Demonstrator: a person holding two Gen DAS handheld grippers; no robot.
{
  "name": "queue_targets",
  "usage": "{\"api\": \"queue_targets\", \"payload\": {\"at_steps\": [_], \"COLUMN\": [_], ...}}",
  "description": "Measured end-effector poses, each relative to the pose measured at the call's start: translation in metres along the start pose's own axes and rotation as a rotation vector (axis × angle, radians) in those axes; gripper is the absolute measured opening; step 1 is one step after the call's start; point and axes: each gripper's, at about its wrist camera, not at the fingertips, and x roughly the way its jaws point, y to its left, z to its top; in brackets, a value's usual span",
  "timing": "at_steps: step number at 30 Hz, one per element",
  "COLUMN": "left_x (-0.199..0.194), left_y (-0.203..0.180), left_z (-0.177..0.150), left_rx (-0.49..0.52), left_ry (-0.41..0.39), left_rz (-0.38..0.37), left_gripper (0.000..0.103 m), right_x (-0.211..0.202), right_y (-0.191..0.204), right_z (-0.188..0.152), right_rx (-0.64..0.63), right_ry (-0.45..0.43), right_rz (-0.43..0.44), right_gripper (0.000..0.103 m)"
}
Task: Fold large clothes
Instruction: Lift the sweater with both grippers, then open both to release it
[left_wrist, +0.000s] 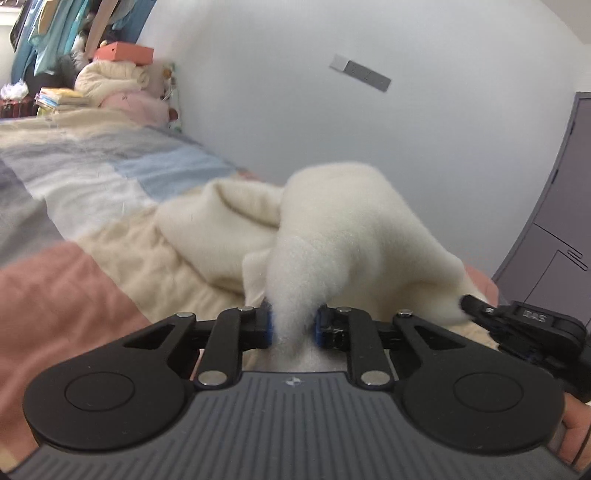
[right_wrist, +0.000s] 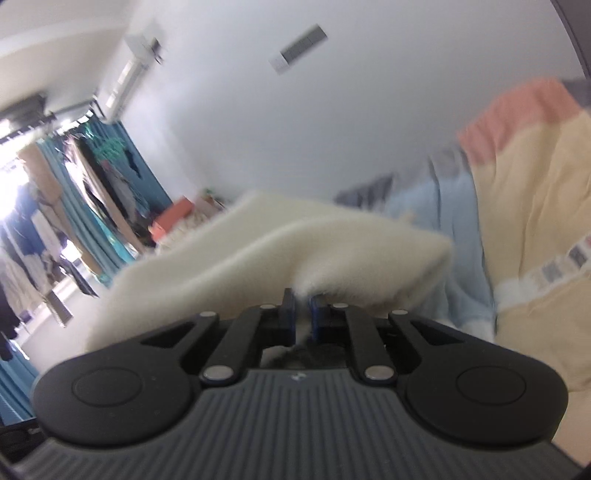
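- Left gripper (left_wrist: 291, 326): you had its blue pads (left_wrist: 269, 325) pinched on a bunched fold of the cream fleece garment (left_wrist: 343, 229). The fabric filled the gap between the jaws, so this was a grip and not an empty closure.
- Right gripper (right_wrist: 302, 314): you had it clamped nearly shut on a thin edge of the same garment (right_wrist: 280, 251). Only a sliver of fleece showed between the pads, likely a single layer or a hem.
- In the left wrist view your right gripper (left_wrist: 466, 303) bit the cloth just beside and to the right of the left one, so both grips sat on one stretch of edge.
- Garment position: it was lifted at the near end and draped back onto the bed (left_wrist: 110, 206), near the wall-side edge of the patchwork quilt. The far part still lay slack on the quilt.
- Why held so, as a judgement: two pinches on one edge let you spread it taut and carry it over as a straight fold line.
- Stage, as a judgement: early, since the cloth was still rumpled, with no clean fold visible.
- Risk: fleece is thick and slippery, and the thin right-hand pinch could slip under tension.
- Right wrist view was blurred, so detail there is uncertain.
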Motion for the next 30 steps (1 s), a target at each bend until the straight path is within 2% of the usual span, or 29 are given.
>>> {"api": "queue_targets", "payload": {"at_steps": [3, 5, 8, 13, 17, 21, 25, 28, 30], "left_x": [-0.031, -0.060, -0.105, -0.188, -0.257, -0.318, -0.332, -0.311, -0.286], "left_y": [-0.003, -0.012, -0.030, -0.047, -0.054, -0.056, -0.039, -0.021, -0.009], "left_z": [0.018, 0.027, 0.035, 0.044, 0.040, 0.019, -0.002, -0.016, -0.021], "left_rx": [-0.007, 0.027, 0.092, 0.133, 0.119, 0.131, 0.099, 0.057, 0.042], "left_ry": [-0.018, -0.047, -0.090, -0.181, -0.231, -0.276, -0.205, -0.134, -0.084], "left_rz": [-0.004, 0.007, 0.040, 0.080, 0.097, 0.109, 0.112, 0.153, 0.156], "left_gripper": [0.020, 0.020, 0.020, 0.020, 0.020, 0.020, 0.021, 0.022, 0.022], "right_x": [-0.026, -0.044, -0.070, -0.119, -0.168, -0.200, -0.198, -0.169, -0.147], "right_y": [0.011, 0.021, 0.040, 0.074, 0.100, 0.112, 0.114, 0.106, 0.105], "right_z": [0.007, 0.010, 0.011, 0.017, 0.015, 0.010, -0.003, -0.007, -0.017], "right_rx": [0.003, -0.042, -0.084, -0.148, -0.254, -0.301, -0.304, -0.225, -0.199], "right_ry": [-0.015, -0.040, -0.061, -0.103, -0.125, -0.098, 0.006, 0.139, 0.223], "right_rz": [0.014, 0.029, 0.074, 0.186, 0.248, 0.321, 0.325, 0.308, 0.233], "right_gripper": [0.010, 0.009, 0.009, 0.009, 0.009, 0.009, 0.009, 0.010, 0.010]}}
